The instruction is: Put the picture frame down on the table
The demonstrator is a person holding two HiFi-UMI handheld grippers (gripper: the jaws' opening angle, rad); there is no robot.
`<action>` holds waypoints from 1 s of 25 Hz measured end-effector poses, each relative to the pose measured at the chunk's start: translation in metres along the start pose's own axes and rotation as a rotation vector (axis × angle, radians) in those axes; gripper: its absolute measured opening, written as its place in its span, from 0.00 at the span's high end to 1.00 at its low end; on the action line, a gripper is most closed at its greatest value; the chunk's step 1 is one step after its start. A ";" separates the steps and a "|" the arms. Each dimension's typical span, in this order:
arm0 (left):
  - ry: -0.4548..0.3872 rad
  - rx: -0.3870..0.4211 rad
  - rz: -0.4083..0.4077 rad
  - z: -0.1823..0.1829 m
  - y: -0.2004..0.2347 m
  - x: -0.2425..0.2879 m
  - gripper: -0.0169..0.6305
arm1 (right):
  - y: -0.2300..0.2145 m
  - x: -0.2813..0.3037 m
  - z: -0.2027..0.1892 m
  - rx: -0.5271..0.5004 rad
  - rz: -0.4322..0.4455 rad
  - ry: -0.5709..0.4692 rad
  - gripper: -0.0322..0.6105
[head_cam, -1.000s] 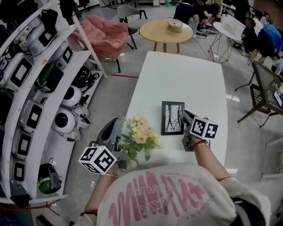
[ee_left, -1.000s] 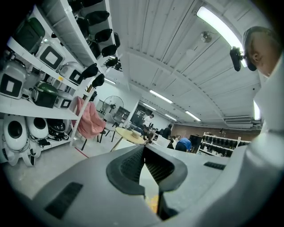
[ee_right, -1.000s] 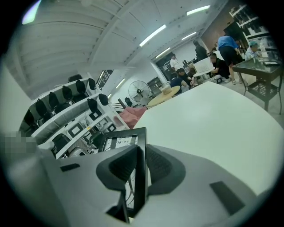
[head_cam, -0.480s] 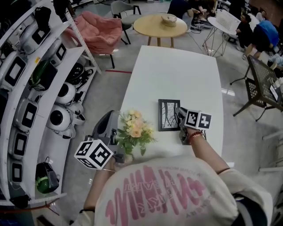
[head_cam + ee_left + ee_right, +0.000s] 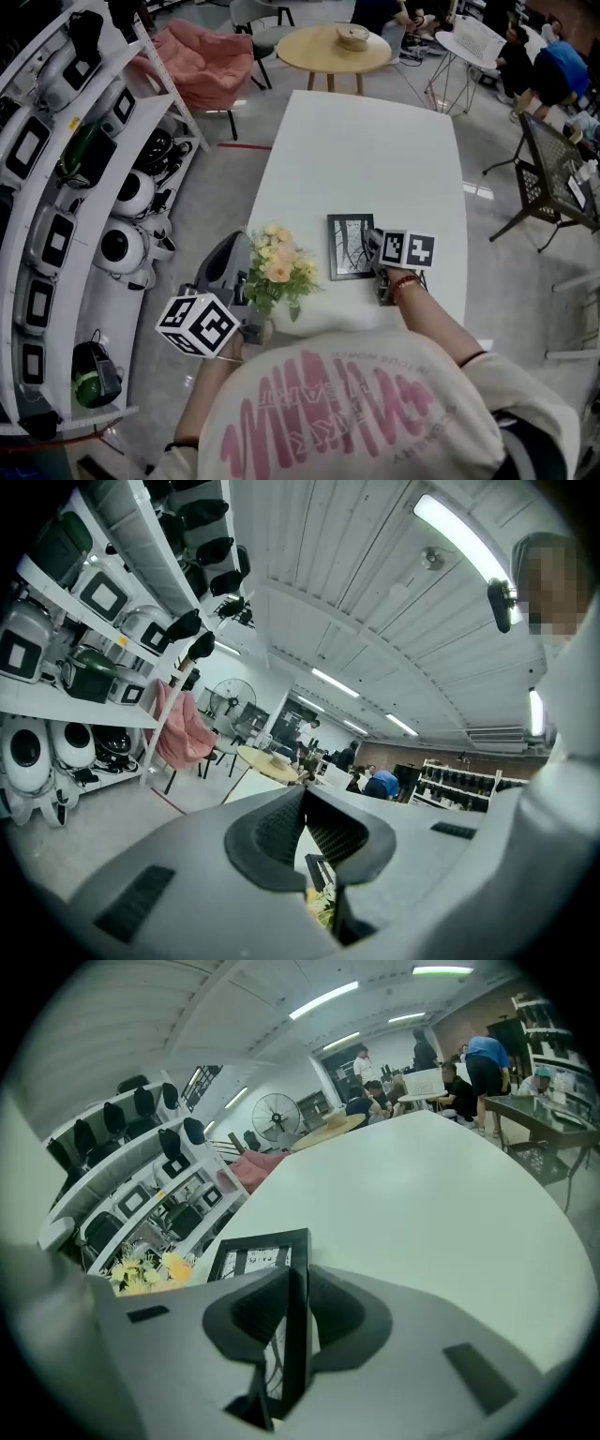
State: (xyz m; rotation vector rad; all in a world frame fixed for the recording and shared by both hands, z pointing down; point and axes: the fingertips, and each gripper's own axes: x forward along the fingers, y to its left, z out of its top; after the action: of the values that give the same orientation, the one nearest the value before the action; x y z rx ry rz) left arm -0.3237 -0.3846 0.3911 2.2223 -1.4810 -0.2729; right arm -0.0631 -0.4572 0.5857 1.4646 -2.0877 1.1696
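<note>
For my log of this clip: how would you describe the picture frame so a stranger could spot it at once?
Find the long white table mid-room and go to its near end, just right of the flowers. There the right tongs clamp the frame by its right edge: the only black rectangle, around a pale print of dark branches.

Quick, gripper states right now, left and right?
Left gripper: jaws shut, nothing between them.
Right gripper: jaws shut on the picture frame edge.
</note>
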 end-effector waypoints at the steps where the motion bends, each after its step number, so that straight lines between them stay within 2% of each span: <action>1: 0.002 0.000 -0.001 -0.001 -0.001 0.000 0.97 | 0.000 0.000 -0.002 -0.004 -0.003 0.007 0.84; 13: -0.015 -0.014 0.029 0.001 0.006 -0.010 0.97 | -0.001 0.007 -0.017 -0.041 -0.038 0.071 0.84; 25: -0.022 -0.020 0.023 0.003 0.009 -0.004 0.97 | -0.005 0.013 -0.023 -0.040 -0.059 0.109 0.84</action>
State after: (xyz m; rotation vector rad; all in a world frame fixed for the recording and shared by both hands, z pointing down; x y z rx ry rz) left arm -0.3335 -0.3849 0.3919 2.1921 -1.5076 -0.3049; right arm -0.0678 -0.4484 0.6107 1.4023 -1.9705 1.1518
